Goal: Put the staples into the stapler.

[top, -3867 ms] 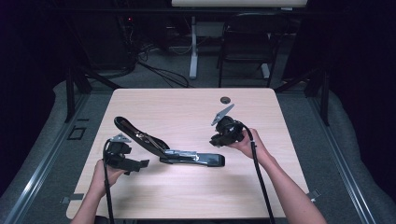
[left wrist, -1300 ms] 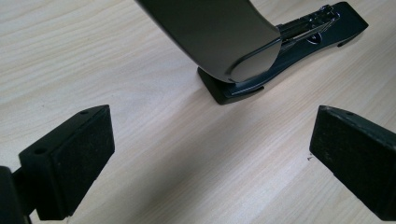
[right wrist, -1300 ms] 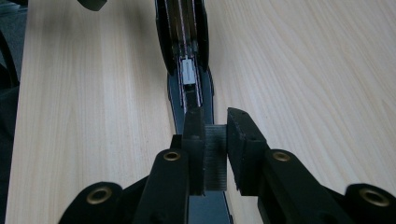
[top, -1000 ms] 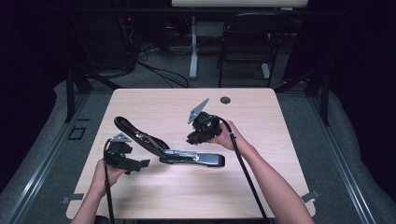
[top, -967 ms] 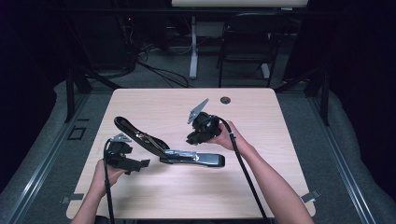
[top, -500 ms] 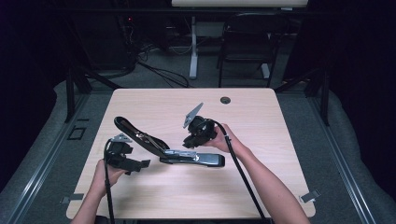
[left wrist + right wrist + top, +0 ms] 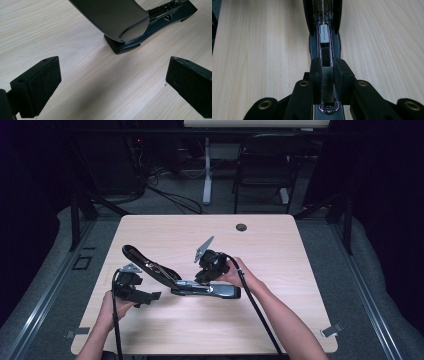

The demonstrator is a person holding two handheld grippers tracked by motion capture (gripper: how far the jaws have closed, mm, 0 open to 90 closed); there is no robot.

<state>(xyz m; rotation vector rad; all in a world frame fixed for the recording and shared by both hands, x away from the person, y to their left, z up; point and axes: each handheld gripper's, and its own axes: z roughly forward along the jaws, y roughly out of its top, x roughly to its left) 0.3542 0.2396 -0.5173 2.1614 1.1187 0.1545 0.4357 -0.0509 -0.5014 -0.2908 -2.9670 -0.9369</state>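
A black stapler point(image 7: 207, 290) lies open in the middle of the table, its lid point(image 7: 147, 265) swung up and back to the left. My right gripper point(image 7: 206, 270) hangs over the stapler's front half. In the right gripper view it point(image 7: 327, 65) is shut on a dark ribbed strip of staples point(image 7: 327, 82), held lengthwise just above the open magazine channel, whose white pusher point(image 7: 324, 33) sits farther along. My left gripper point(image 7: 134, 287) rests low beside the hinge end. In the left gripper view it point(image 7: 115, 85) stands open, with the raised lid point(image 7: 112, 17) just ahead and nothing between its pads.
The pale wooden table point(image 7: 300, 320) has a round cable hole point(image 7: 241, 227) near its far edge. Cables trail from both grippers toward the near edge. A chair point(image 7: 265, 165) and desk legs stand beyond the table.
My right gripper has moved left and down from the right side of the table until it hangs over the stapler's channel. The left gripper and the stapler have stayed put.
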